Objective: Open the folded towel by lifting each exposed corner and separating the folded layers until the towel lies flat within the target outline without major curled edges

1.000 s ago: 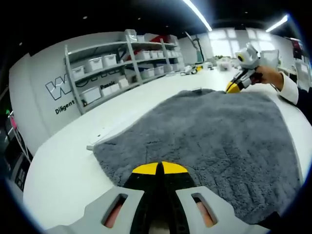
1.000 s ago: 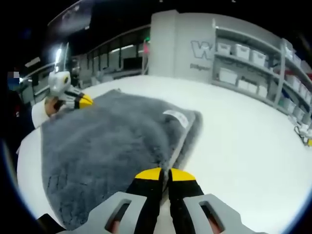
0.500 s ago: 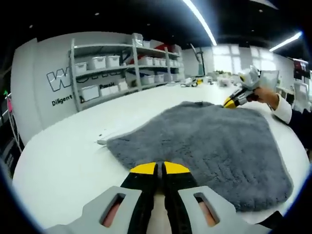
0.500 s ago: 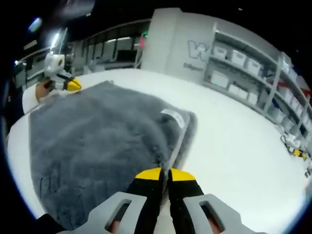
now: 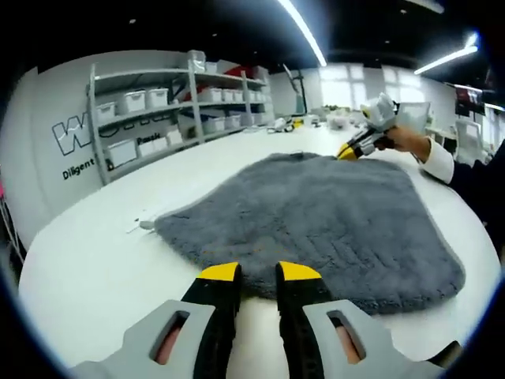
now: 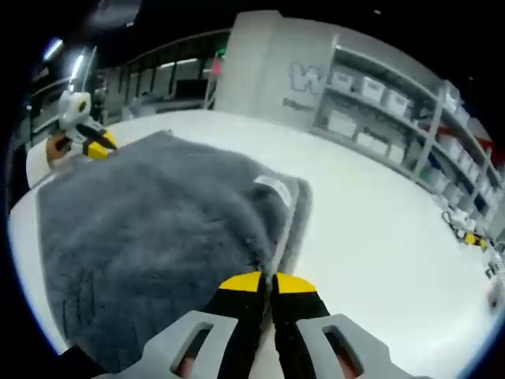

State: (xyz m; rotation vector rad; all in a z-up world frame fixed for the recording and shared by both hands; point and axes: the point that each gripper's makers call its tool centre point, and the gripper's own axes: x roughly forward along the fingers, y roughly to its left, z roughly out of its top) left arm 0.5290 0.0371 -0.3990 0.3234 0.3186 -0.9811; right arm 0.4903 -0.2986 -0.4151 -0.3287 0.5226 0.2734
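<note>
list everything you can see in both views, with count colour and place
towel: one, grey, spread on the table, one edge doubled over in the right gripper view
label: one, white, on the towel's doubled edge
table: one, white, under the towel
shelving: grey racks with white bins, by the far wall
left gripper: yellow tips, jaws apart, at the towel's near edge
right gripper: yellow tips, jaws together at the towel's edge
hand: holding the right gripper

the towel (image 5: 323, 213) lies on the table (image 5: 95, 260), with shelving (image 5: 170, 99) beyond the table's far edge. the left gripper (image 5: 258, 274) sits just off the towel's near edge; the right gripper (image 6: 264, 282) is at the opposite corner, beside a folded-over edge bearing a label (image 6: 274, 188).
</note>
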